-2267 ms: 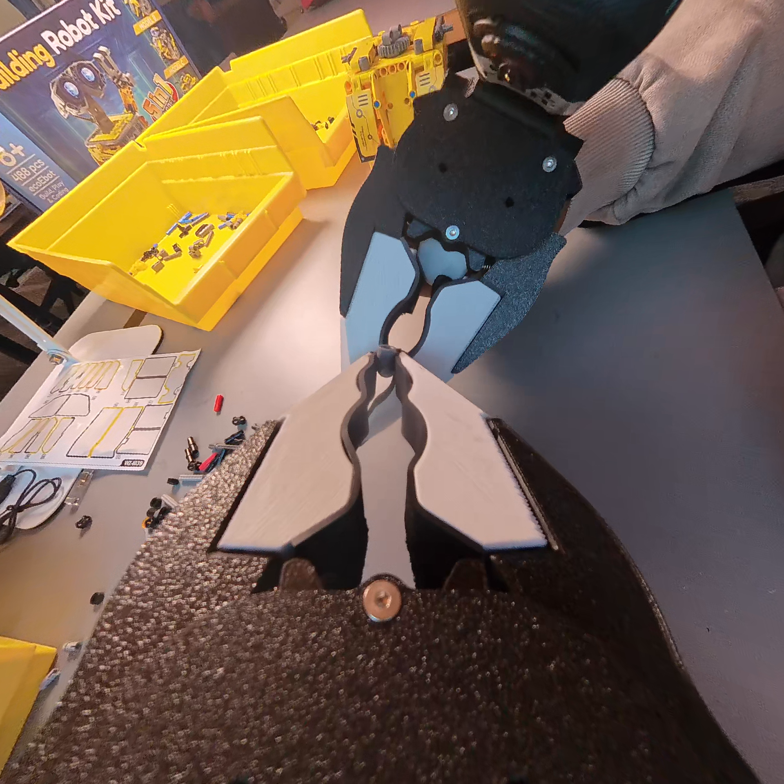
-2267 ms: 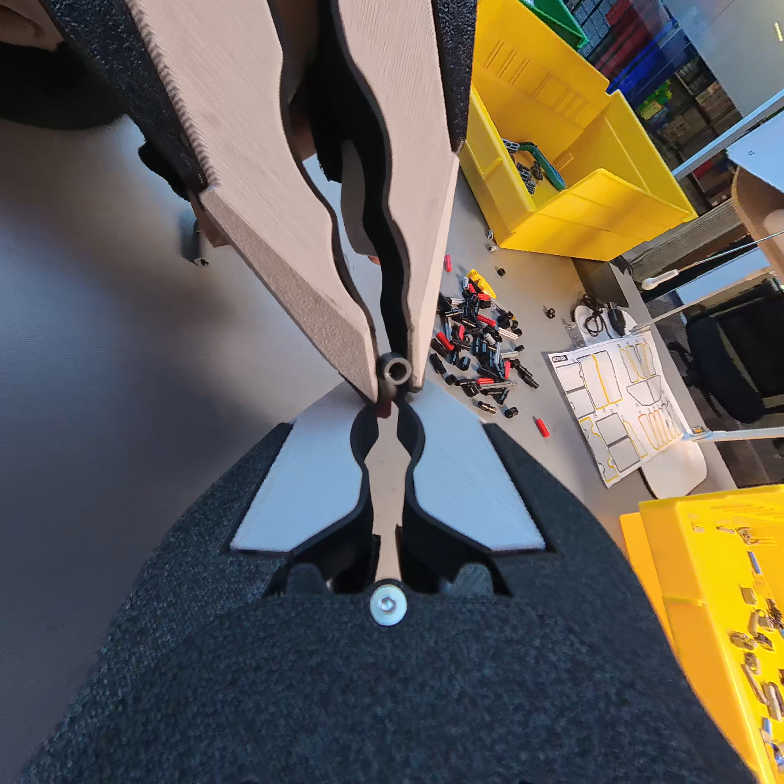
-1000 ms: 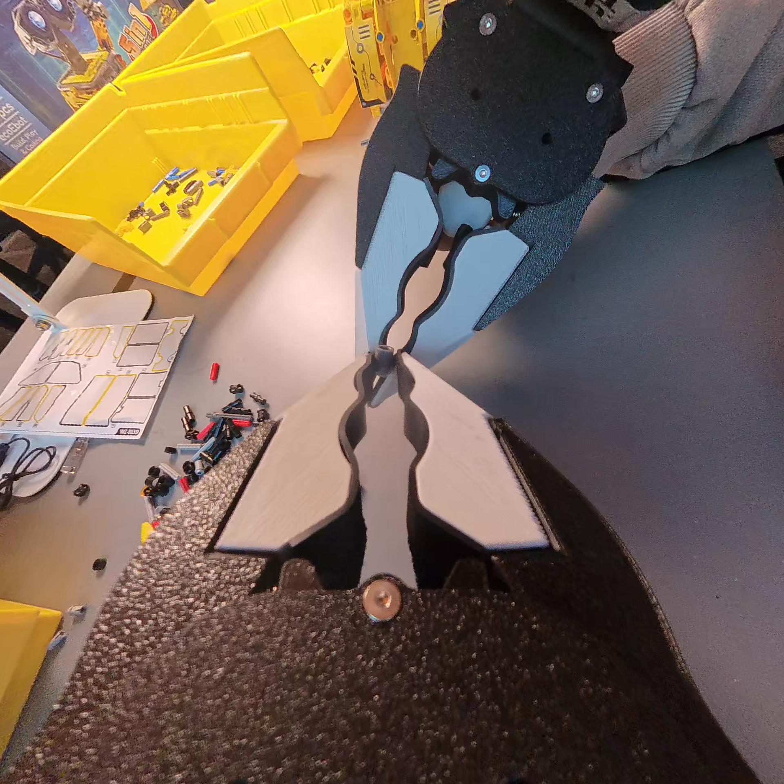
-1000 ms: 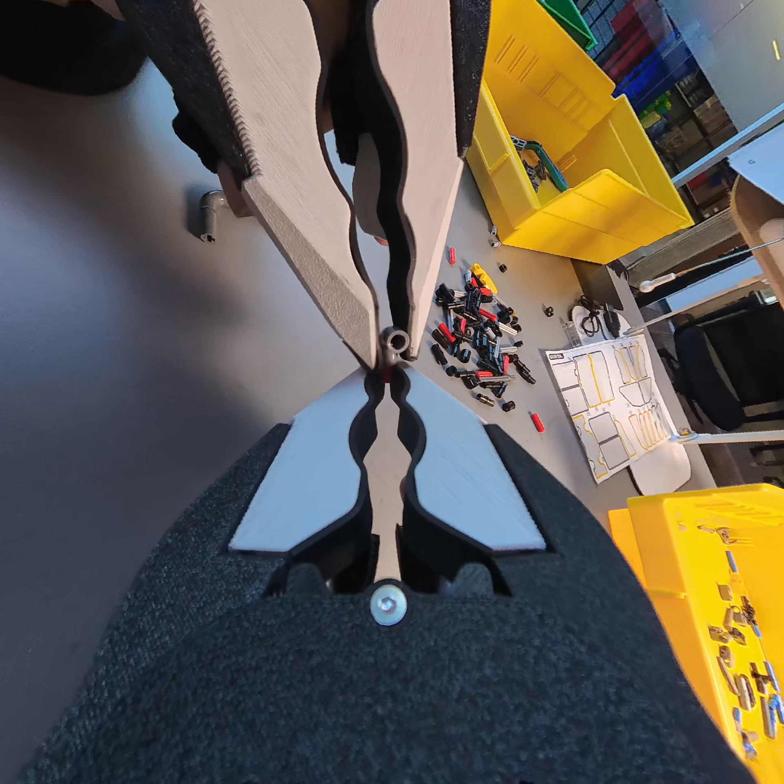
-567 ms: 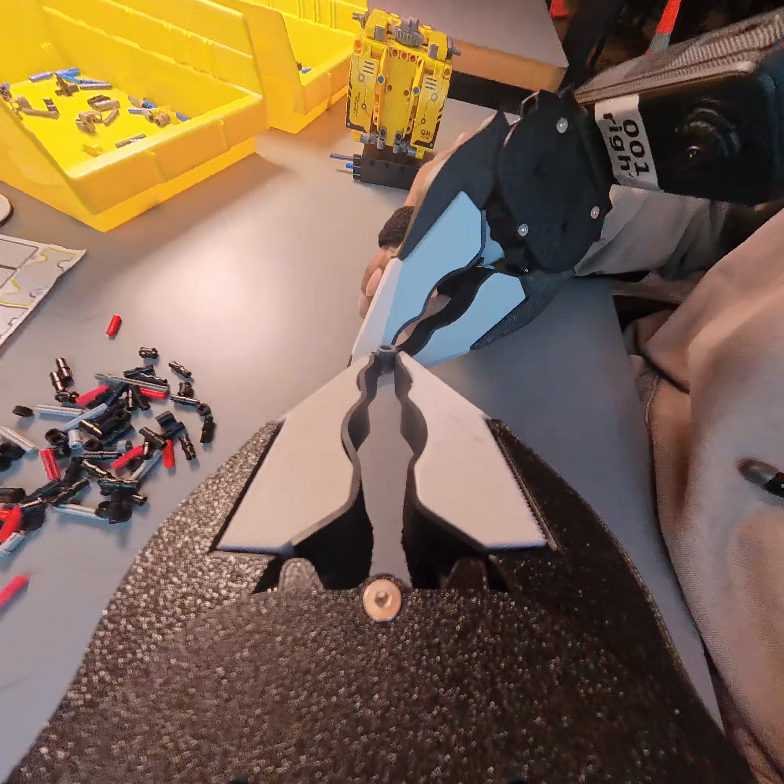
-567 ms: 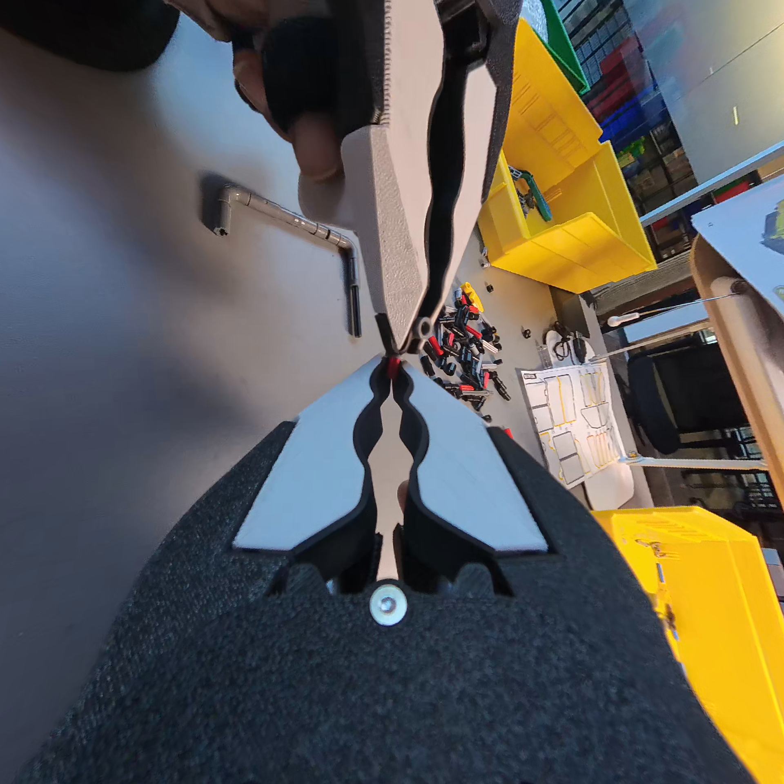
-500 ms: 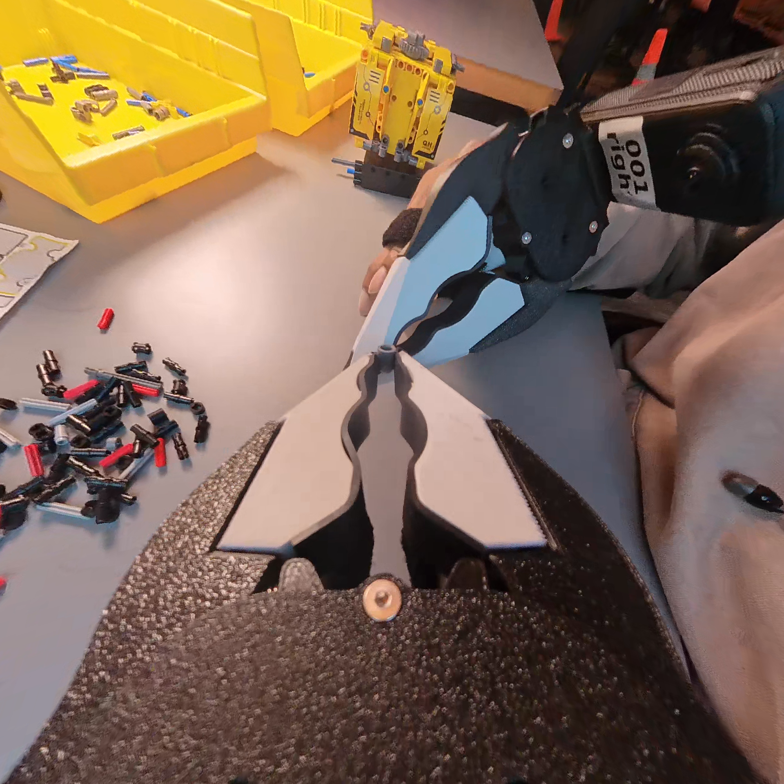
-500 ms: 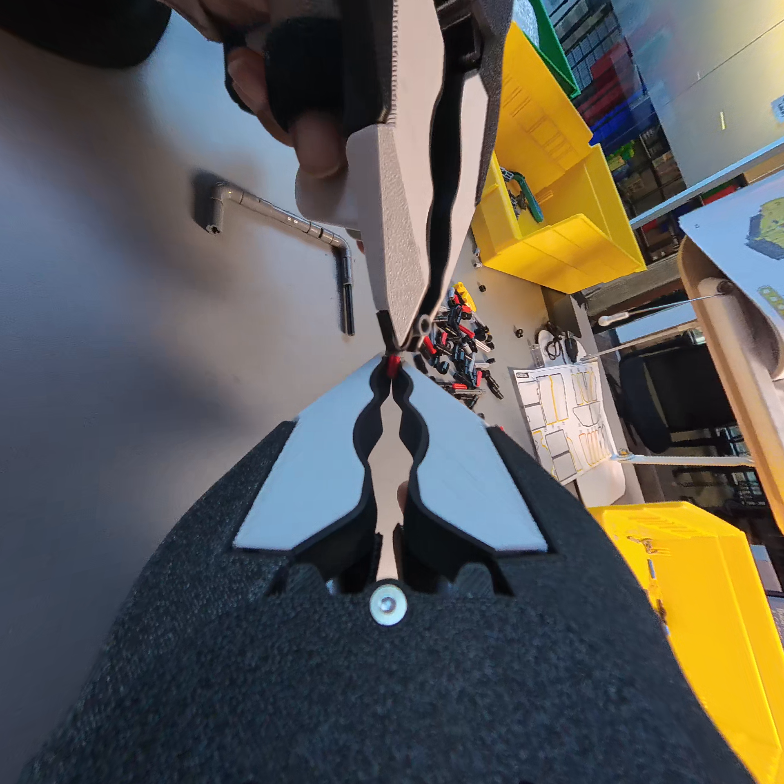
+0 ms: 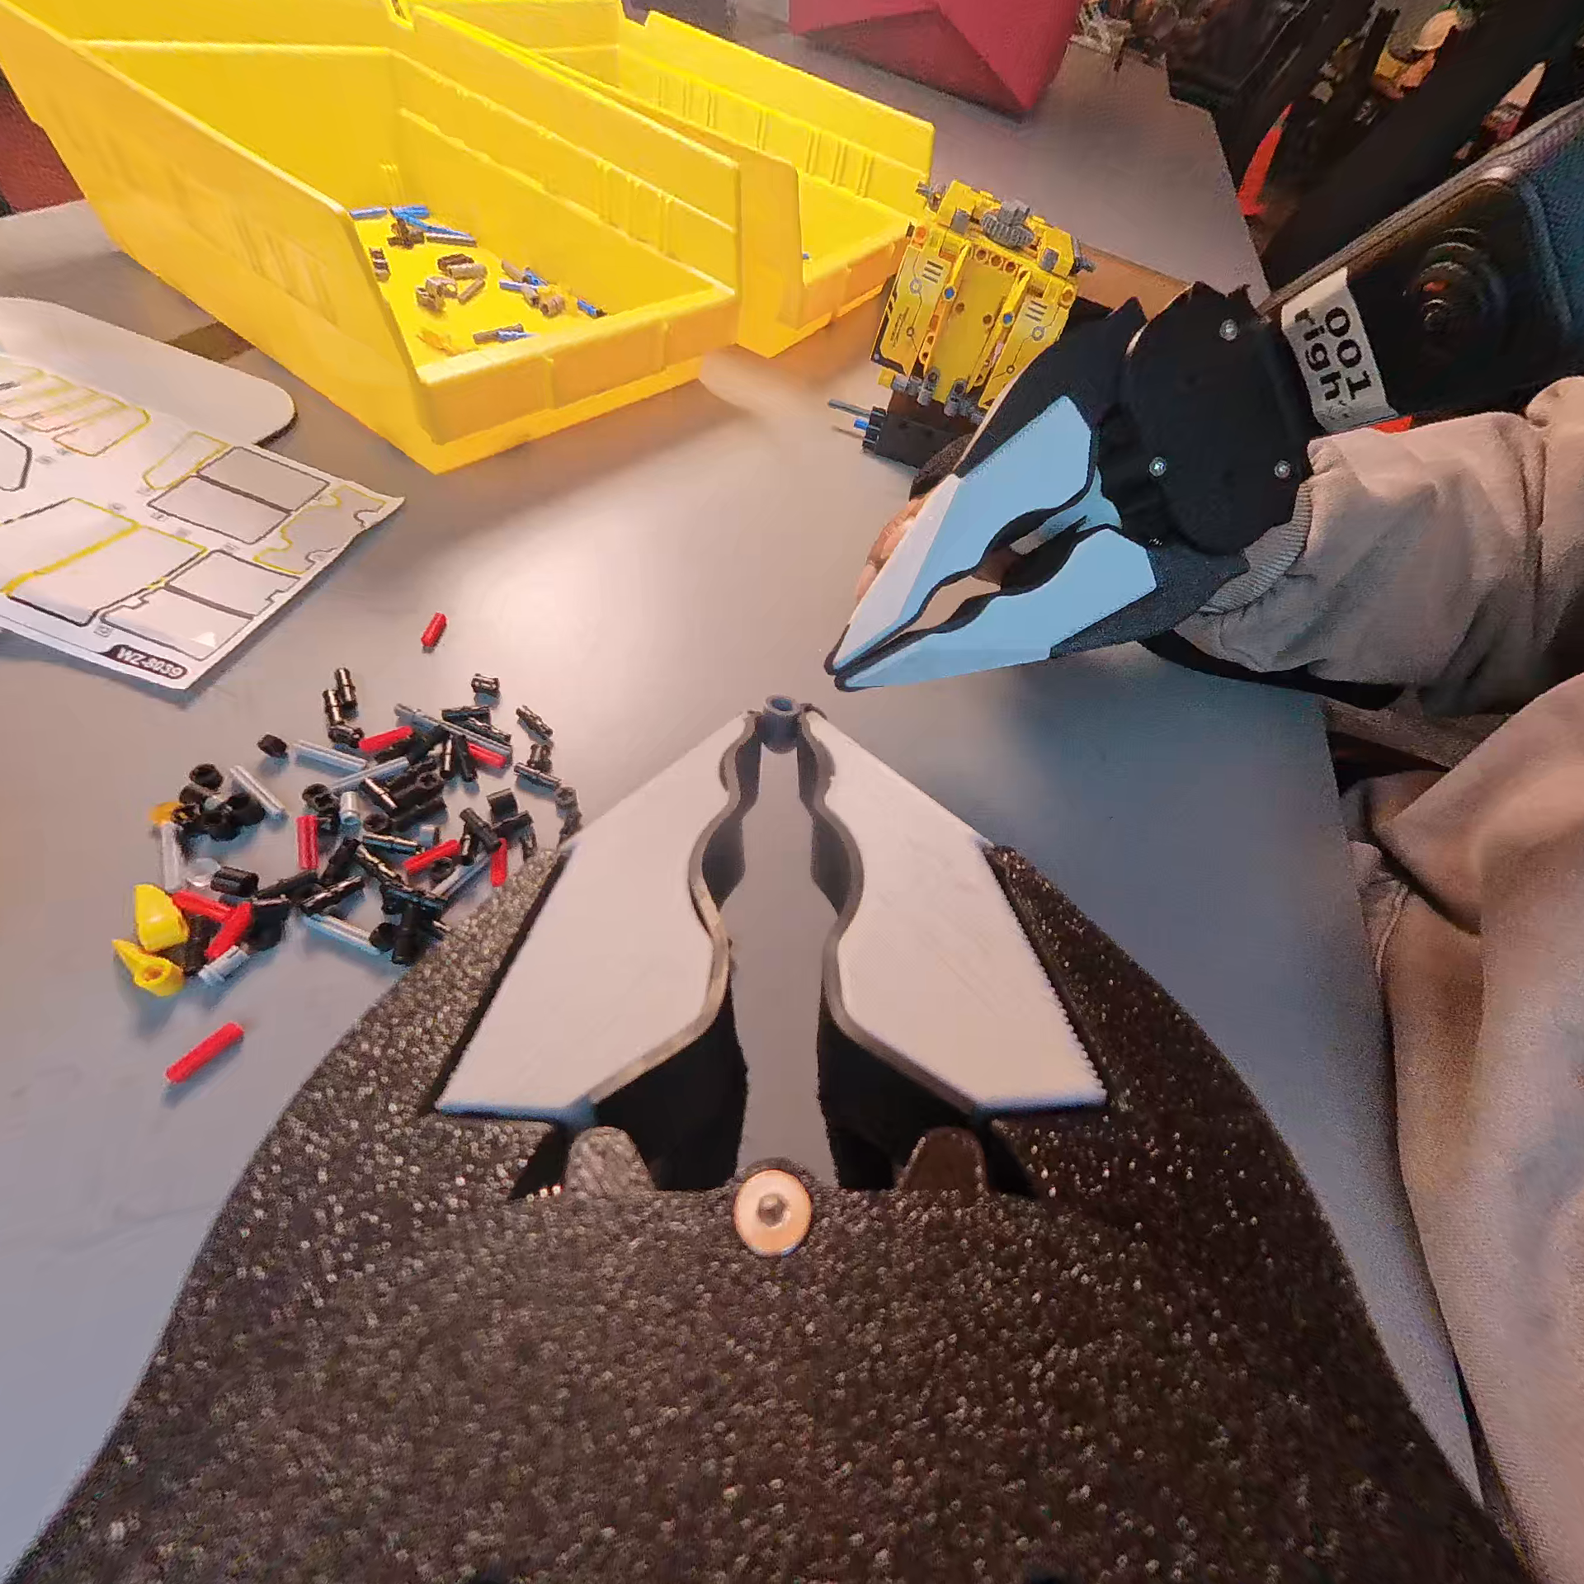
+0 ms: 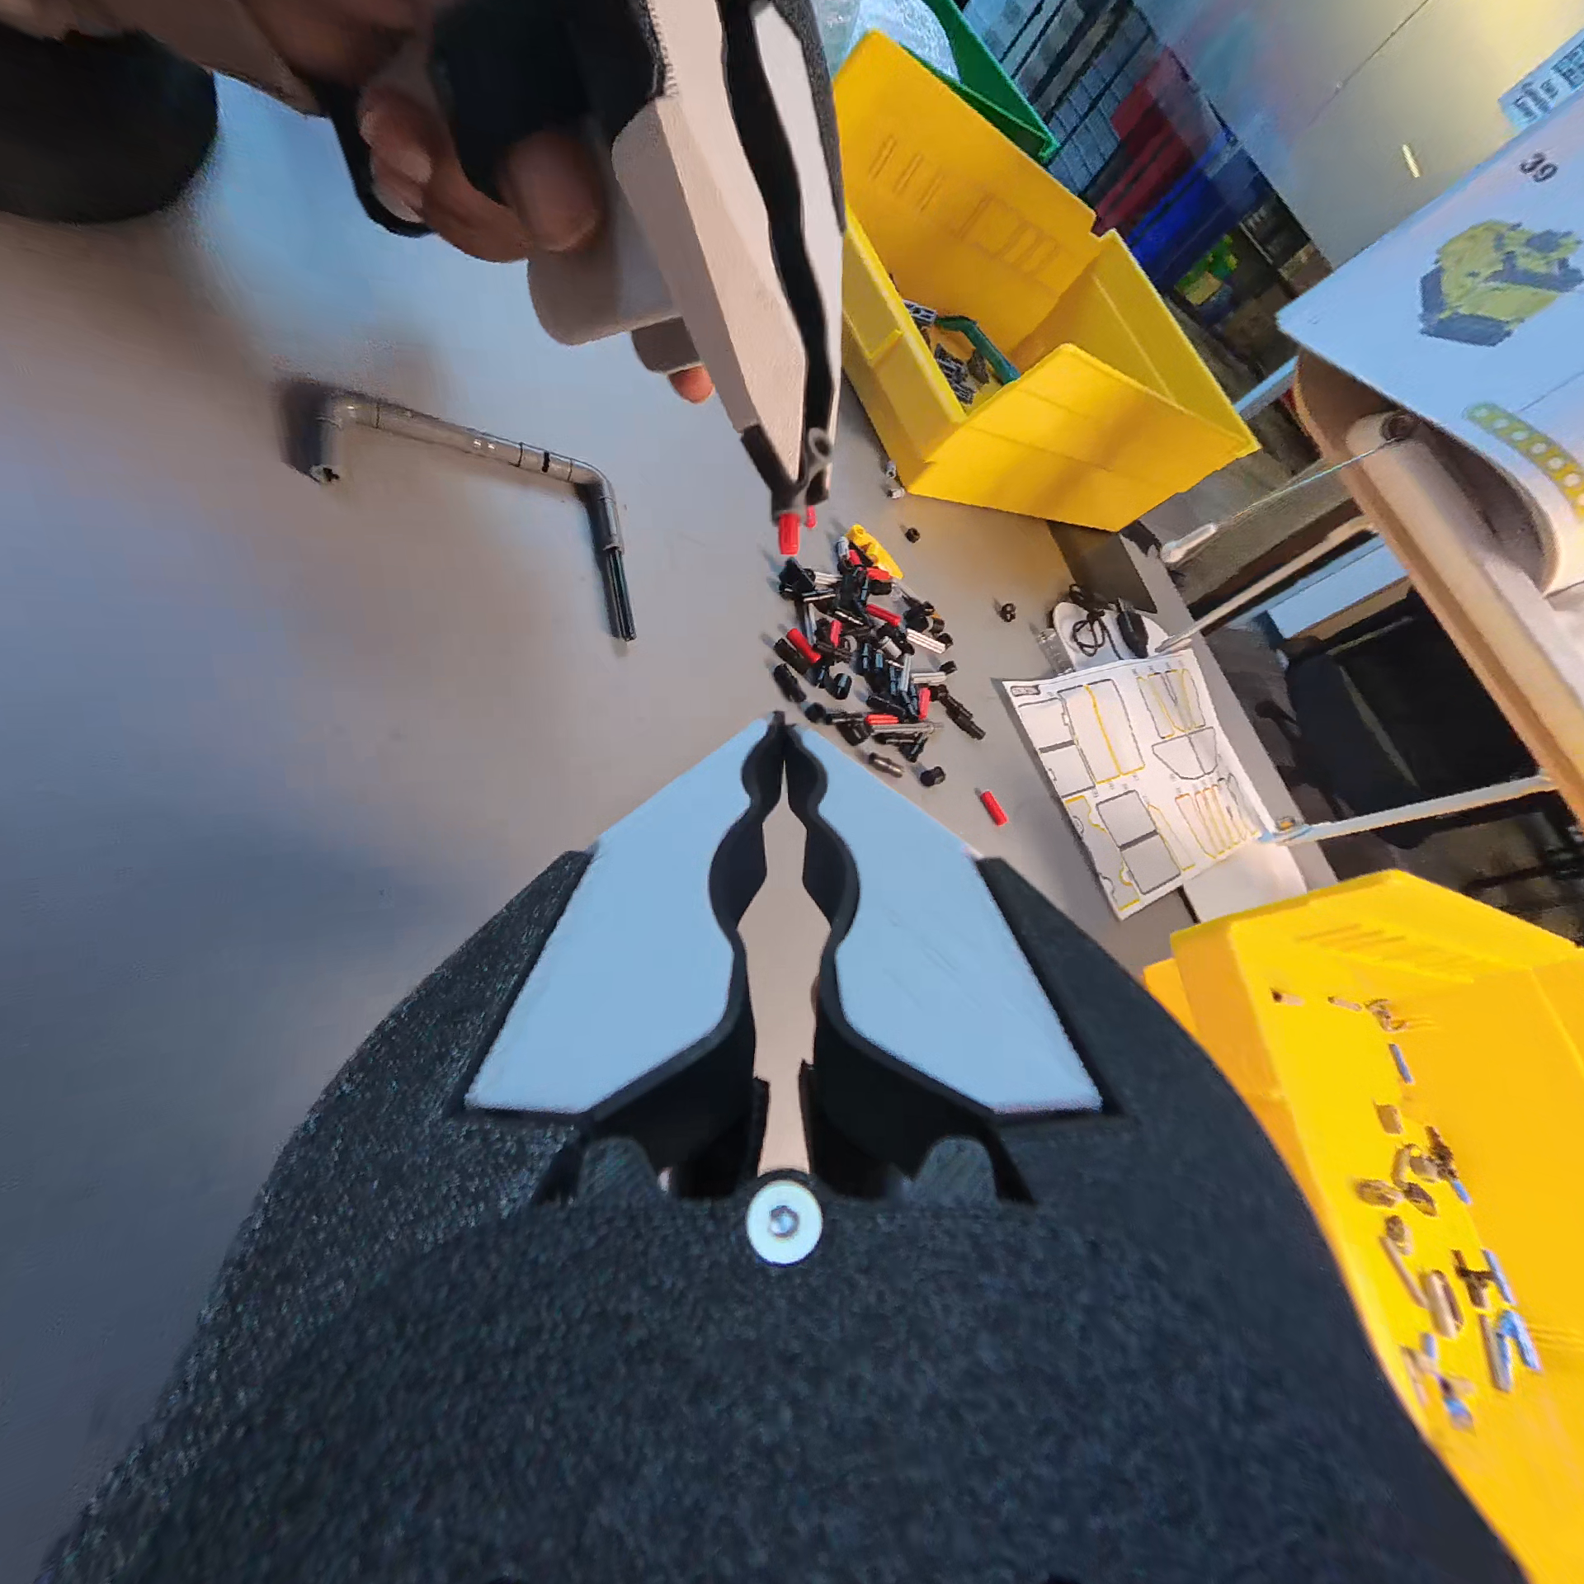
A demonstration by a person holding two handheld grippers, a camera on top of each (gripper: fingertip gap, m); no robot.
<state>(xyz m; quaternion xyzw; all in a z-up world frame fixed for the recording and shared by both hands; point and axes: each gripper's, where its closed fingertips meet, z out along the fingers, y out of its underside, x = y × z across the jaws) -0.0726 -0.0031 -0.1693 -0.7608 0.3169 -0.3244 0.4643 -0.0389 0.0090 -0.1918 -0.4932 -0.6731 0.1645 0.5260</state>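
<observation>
While the left gripper [image 9: 778,724] hangs above the grey surface [image 9: 651,549], its fingers [image 9: 634,926] pinch a small grey connector piece [image 9: 778,713] at the very tips; in the right wrist view a red pin [image 10: 785,533] sticks out below those tips. Right gripper [image 10: 782,727] has its fingers [image 10: 926,969] pressed together, tips meeting, nothing seen between them. In the left wrist view the right gripper [image 9: 844,677] points at the connector piece from the right, close but apart from it.

Loose pile of small black, red, grey and yellow parts [image 9: 343,823] lies on the surface left of the left gripper, with a stray red pin [image 9: 204,1051] near it and another [image 9: 435,628] farther up. Sticker sheet [image 9: 154,549] lies flat at far left. Yellow bins [image 9: 480,257] stand behind, the near one holding a few small grey and blue parts [image 9: 480,283]. Yellow brick-built model [image 9: 977,300] stands upright just behind the right gripper, beside the bins. Bent grey rod assembly [image 10: 480,463] lies alone on the surface in the right wrist view, well apart from the pile. Another yellow bin [image 10: 1414,1157] with small parts sits at lower right there. A person's beige sleeve [image 9: 1406,549] shows behind the right gripper.
</observation>
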